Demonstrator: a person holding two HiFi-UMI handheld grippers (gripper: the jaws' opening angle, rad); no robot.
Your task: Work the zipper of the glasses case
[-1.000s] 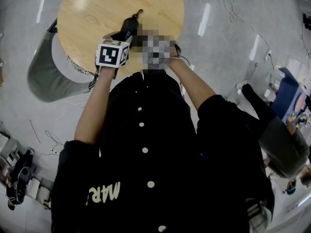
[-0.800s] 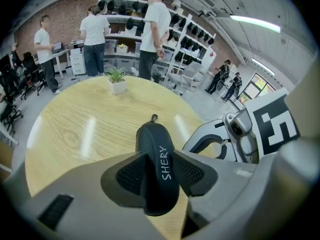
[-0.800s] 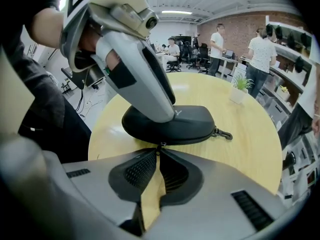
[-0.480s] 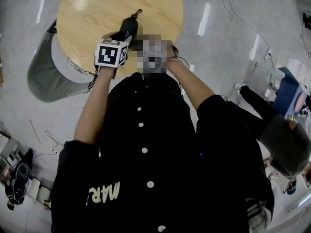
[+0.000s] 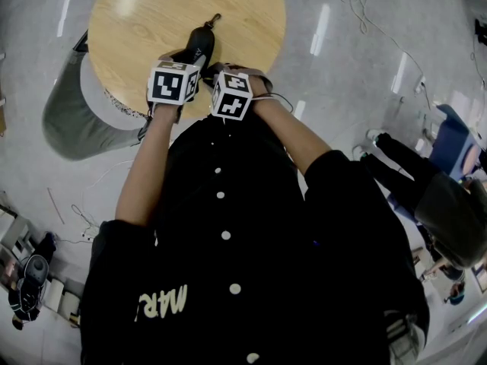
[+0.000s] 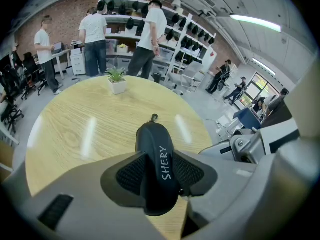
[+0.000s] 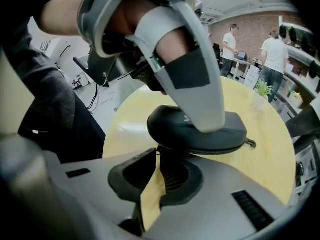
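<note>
Holding glasses case [image 6: 153,136] clamped in left gripper [image 6: 159,159]; pinching zipper pull [image 7: 157,149] at right gripper [image 7: 156,158] tips, over round wooden table [image 6: 85,129].

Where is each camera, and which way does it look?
Head view: on the person's head, looking down at the table; arms show.
Left gripper view: on the left gripper, looking along its jaws at the glasses case.
Right gripper view: on the right gripper, facing the zipper pull; left gripper shows.
All share: glasses case, table.

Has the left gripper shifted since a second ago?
No. The left gripper, shut on the glasses case, has kept place: in the head view its marker cube sits at the same spot over the table's near edge.
</note>
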